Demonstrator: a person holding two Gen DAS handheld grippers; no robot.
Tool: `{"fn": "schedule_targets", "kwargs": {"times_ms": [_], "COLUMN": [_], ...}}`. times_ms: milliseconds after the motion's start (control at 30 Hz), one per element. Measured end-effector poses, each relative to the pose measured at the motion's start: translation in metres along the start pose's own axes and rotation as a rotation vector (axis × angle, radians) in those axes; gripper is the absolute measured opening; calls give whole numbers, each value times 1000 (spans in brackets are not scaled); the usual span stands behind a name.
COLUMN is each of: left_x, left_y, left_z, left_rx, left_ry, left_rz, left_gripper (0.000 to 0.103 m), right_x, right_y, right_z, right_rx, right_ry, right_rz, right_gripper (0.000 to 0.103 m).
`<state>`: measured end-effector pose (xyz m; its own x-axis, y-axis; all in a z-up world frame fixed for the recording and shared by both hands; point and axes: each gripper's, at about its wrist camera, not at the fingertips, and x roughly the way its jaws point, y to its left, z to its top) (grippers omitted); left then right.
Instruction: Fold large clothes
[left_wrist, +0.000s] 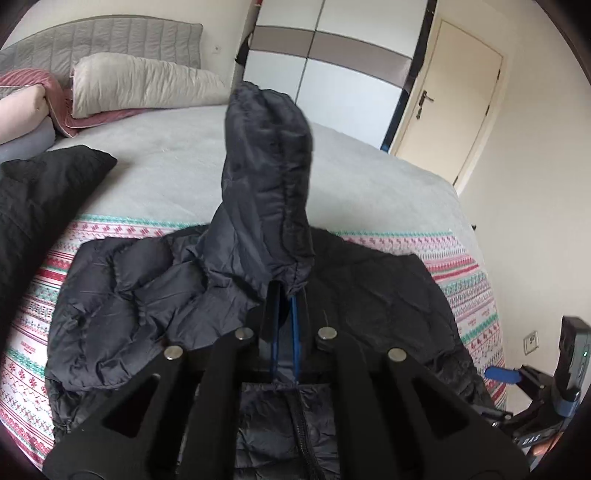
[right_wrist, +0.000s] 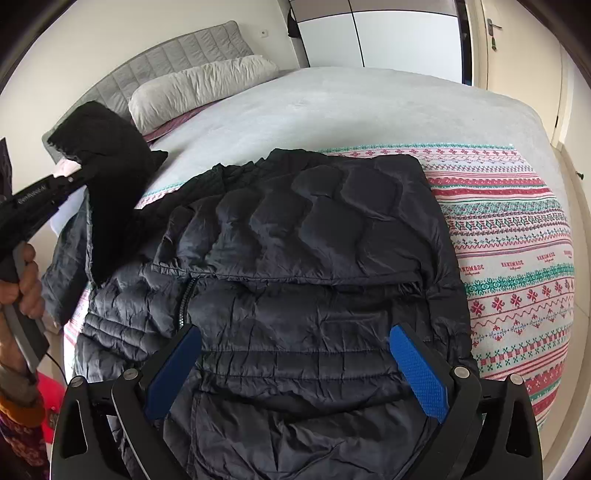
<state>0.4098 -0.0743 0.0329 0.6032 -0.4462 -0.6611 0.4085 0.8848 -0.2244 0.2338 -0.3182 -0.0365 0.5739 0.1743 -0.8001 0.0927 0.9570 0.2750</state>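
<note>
Dark navy quilted puffer jacket (right_wrist: 295, 236) lies spread on a bed (right_wrist: 332, 107) over a red-and-green patterned white blanket (right_wrist: 517, 258), near a cream pillow (right_wrist: 199, 88). The left gripper (left_wrist: 282, 314), fingers pinched together, lifts the jacket's hood (left_wrist: 267, 184) clear of the body. The right gripper (right_wrist: 295, 373) hovers above the jacket's lower body, blue-padded fingers (right_wrist: 417, 369) spread apart and holding nothing.
</note>
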Motion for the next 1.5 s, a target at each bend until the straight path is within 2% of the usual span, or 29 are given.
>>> {"fn": "schedule_targets", "kwargs": {"times_ms": [67, 100, 167, 233, 300, 400, 533, 600, 700, 800, 833, 900, 933, 967, 1000, 1033, 1133, 1200, 1267, 1367, 1433, 1500], "left_x": [32, 40, 41, 27, 11, -8, -17, -16, -9, -3, -2, 0, 0, -2, -4, -7, -16, -15, -4, 15, 17, 15], "left_y": [-11, -16, -13, 0, 19, 59, 113, 132, 154, 166, 169, 173, 174, 176, 177, 178, 182, 188, 195, 205, 207, 206], "left_z": [-21, -35, -54, -60, -60, -54, -54, -60, -67, -72, -74, -76, -77, -77, -77, -77, -78, -81, -88, -104, -107, -104], "left_rx": [78, 104, 127, 119, 99, 50, -17, -30, -73, -113, -126, -144, -149, -152, -155, -158, -161, -171, -190, -227, -231, -226], "left_ry": [164, 220, 256, 234, 195, 145, 132, 132, 133, 108, 98, 83, 74, 62, 48, 32, -10, -2, 37, 97, 90, 94], "left_rz": [-46, -53, -56, -77, -70, -12, 77, 114, 127, 103, 95, 80, 79, 77, 76, 71, 61, 59, 68, 63, 55, 62], "left_gripper": [32, 35, 35, 35, 41, 43, 43, 43, 43, 43, 43, 43, 43, 43, 43, 43, 43, 43, 43, 43, 43, 44], "right_x": [3, 5, 8, 10, 11, 13, 23, 35, 61, 86, 95, 115, 124, 132, 138, 140, 112, 95, 92, 119, 137, 140], "right_y": [-2, -3, -5, -7, -8, -7, -1, 4, 17, 32, 34, 33, 31, 29, 29, 30, 40, 44, 45, 41, 34, 29], "right_z": [0, -1, -2, -3, -2, -2, 3, 12, 36, 59, 64, 69, 70, 70, 69, 69, 64, 58, 51, 37, 30, 26], "right_rx": [5, 6, 11, 21, 29, 43, 95, 136, 178, 180, 190, 239, 274, 304, 326, 331, 265, 218, 177, 158, 171, 188], "right_ry": [7, 11, 18, 23, 25, 26, 42, 54, 85, 58, 43, 39, 41, 46, 57, 67, -10, -37, -25, 66, 94, 77], "right_rz": [-1, -2, -6, -8, -2, 22, 125, 195, 286, 274, 264, 269, 292, 319, 339, 347, 397, 370, 283, 196, 203, 229], "right_gripper": [102, 102, 102, 102, 102, 102, 102, 102, 102, 101, 97, 82, 66, 46, 33, 10, 7, 7, 7, 7, 8, 8]}}
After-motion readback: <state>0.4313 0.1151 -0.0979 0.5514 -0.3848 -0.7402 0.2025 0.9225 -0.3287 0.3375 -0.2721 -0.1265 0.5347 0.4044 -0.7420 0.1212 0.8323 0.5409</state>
